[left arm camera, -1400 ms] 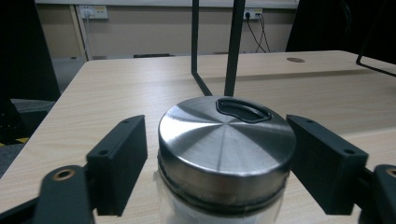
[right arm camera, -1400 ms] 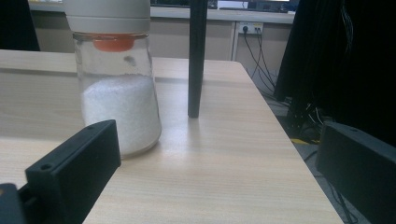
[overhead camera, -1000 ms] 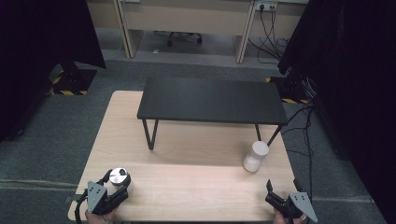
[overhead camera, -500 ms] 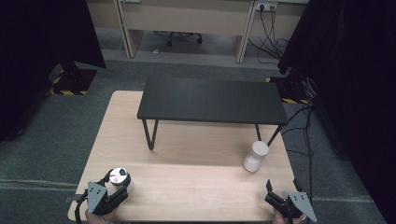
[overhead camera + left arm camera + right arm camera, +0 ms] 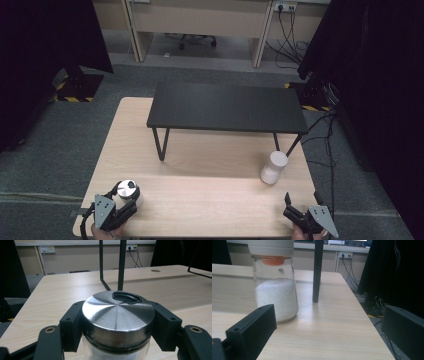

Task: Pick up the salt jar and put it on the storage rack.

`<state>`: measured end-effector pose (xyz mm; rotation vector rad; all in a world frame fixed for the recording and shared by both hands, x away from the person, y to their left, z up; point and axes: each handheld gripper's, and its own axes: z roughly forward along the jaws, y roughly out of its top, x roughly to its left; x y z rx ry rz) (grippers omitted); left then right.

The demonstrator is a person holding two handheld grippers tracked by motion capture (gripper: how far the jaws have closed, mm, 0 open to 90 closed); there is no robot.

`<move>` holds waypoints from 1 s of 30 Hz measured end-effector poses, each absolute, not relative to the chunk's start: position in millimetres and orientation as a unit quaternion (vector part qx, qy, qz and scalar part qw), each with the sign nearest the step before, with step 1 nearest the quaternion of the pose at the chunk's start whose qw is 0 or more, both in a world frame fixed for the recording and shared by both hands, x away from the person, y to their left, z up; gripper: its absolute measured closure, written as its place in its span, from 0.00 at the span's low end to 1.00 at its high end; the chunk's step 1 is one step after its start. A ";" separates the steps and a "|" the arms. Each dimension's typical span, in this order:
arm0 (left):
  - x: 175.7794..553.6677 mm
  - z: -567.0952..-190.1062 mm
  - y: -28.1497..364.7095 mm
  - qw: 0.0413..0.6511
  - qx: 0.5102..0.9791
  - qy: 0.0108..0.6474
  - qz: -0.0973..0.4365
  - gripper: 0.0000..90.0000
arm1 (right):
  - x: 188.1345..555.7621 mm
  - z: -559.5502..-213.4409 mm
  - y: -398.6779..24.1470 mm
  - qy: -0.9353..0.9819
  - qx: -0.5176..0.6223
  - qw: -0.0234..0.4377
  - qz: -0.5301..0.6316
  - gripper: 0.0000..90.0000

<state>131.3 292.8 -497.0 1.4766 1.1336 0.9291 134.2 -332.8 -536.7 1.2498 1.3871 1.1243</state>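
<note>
A glass jar with a brushed steel lid stands upright at the near left corner of the wooden table. My left gripper is shut on it, one black pad pressed against each side just under the lid. A second glass jar, with a pale lid and white grains inside, stands at the right of the table. My right gripper sits open near the front right edge, a short way in front of that jar, with nothing between its jaws.
A low black metal shelf on thin legs spans the far half of the table; one leg stands just right of the white jar. Cables hang off the table's right side. Grey carpet surrounds the table.
</note>
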 end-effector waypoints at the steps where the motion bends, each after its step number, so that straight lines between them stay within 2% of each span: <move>1: 131.1 -496.9 292.6 0.506 0.612 0.470 0.385 0.38 | 134.2 -536.7 -332.7 0.564 0.508 0.463 0.457 0.00; 30: 125.4 -492.6 285.7 0.505 0.614 0.475 0.377 0.39 | 133.8 -537.6 -333.2 0.563 0.507 0.464 0.459 0.00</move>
